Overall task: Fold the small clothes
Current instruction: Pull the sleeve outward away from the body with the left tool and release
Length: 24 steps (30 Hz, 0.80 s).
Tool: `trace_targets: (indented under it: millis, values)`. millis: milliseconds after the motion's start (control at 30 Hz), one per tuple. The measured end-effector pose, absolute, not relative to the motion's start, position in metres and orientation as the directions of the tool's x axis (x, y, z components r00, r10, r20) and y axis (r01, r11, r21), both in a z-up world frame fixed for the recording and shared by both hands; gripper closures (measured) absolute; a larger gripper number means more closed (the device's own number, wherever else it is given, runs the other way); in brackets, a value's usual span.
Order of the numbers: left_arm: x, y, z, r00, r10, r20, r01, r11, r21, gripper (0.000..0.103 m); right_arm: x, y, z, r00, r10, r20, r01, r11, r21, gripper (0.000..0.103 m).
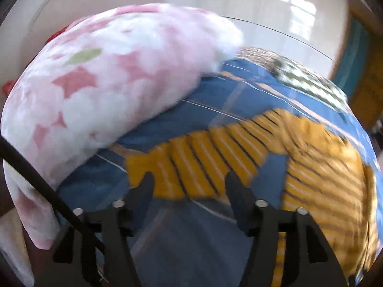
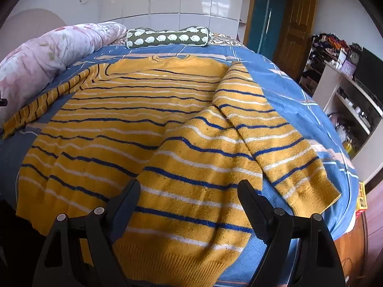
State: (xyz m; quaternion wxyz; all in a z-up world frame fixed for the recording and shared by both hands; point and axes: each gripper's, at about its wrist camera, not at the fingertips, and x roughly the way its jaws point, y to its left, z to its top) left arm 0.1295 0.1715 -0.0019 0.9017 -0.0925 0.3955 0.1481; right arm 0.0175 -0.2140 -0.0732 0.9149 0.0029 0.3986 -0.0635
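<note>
A yellow sweater (image 2: 148,129) with blue and white stripes lies flat on the blue bed sheet (image 2: 287,91), neck toward the far pillow. Its right sleeve (image 2: 270,129) is folded down along the body; its left sleeve (image 2: 45,102) stretches out to the left. My right gripper (image 2: 189,186) is open and empty, hovering over the sweater's lower right hem. In the blurred left wrist view my left gripper (image 1: 189,179) is open and empty just above the end of the left sleeve (image 1: 191,162).
A pink floral quilt (image 1: 100,91) is bunched along the left side of the bed, close to the left sleeve. A green sheep-print pillow (image 2: 167,38) lies at the head. Shelves (image 2: 347,91) and a wooden door (image 2: 296,21) stand to the right.
</note>
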Motion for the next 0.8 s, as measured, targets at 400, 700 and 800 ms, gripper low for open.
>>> trace_targets:
  millis: [400, 700, 800]
  values:
    - [0.07, 0.009, -0.033, 0.628, 0.047, -0.777, 0.011, 0.998, 0.069, 0.034, 0.007, -0.217, -0.077, 0.673, -0.094, -0.734, 0.114, 0.993, -0.023, 0.016]
    - [0.069, -0.001, -0.072, 0.509, 0.048, -0.859, 0.026, 0.997, 0.071, 0.034, 0.009, -0.226, -0.09, 0.64, -0.081, -0.764, 0.141, 0.99, 0.013, 0.016]
    - [0.067, 0.003, -0.083, 0.476, 0.038, -0.879, 0.007, 0.999, 0.047, 0.031, 0.011, -0.228, -0.095, 0.626, -0.078, -0.776, 0.149, 0.989, 0.021, 0.016]
